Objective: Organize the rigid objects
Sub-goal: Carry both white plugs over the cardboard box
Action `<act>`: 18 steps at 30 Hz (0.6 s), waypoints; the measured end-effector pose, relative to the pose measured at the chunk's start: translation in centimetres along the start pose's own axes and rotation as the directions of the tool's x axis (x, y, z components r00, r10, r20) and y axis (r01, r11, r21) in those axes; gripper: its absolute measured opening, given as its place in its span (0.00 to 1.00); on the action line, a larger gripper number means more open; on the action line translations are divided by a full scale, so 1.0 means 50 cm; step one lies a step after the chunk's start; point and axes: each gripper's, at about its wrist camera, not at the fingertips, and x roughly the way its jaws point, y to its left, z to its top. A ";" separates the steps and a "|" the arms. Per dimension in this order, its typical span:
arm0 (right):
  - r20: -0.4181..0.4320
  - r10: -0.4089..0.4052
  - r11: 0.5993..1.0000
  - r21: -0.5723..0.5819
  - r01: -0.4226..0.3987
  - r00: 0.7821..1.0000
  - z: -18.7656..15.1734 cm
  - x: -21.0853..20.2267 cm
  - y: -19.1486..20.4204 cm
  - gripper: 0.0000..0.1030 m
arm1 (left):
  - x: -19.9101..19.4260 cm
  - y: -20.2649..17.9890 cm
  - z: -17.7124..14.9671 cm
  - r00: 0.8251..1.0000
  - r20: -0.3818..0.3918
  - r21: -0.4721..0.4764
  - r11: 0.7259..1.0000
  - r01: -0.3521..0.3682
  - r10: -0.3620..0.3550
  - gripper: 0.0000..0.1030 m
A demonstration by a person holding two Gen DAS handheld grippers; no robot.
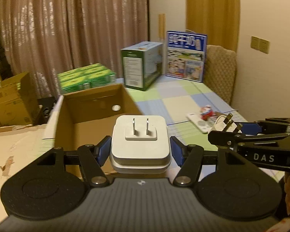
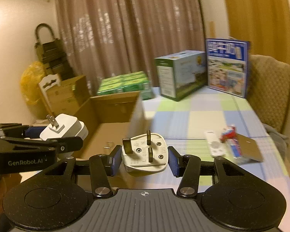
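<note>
Cardboard box (image 1: 98,116) open-topped, brown, on checked tablecloth (image 1: 183,100), far-left of both tongs. Square white two-pin adapter (image 1: 140,145) pinched in left gripper (image 1: 140,150), over box's near edge. Smaller white three-pin plug (image 2: 145,152) pinched in right gripper (image 2: 144,159), right of box. Curtains (image 1: 67,29) behind
</note>
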 end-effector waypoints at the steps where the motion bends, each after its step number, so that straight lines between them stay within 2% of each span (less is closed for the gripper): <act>1: -0.004 0.013 1.000 -0.009 -0.013 1.000 0.002 0.009 0.010 0.45 | -0.001 0.015 0.000 1.000 -0.002 0.001 1.000 -0.013 0.013 0.58; 8: -0.030 0.082 0.995 -0.057 -0.083 0.996 0.012 0.075 0.067 0.45 | 0.008 0.099 -0.020 0.995 -0.031 0.006 0.995 -0.099 0.099 0.58; 18: -0.076 0.136 0.985 -0.099 -0.143 0.988 0.022 0.174 0.121 0.45 | 0.049 0.168 -0.028 0.991 -0.066 0.003 0.993 -0.119 0.119 0.58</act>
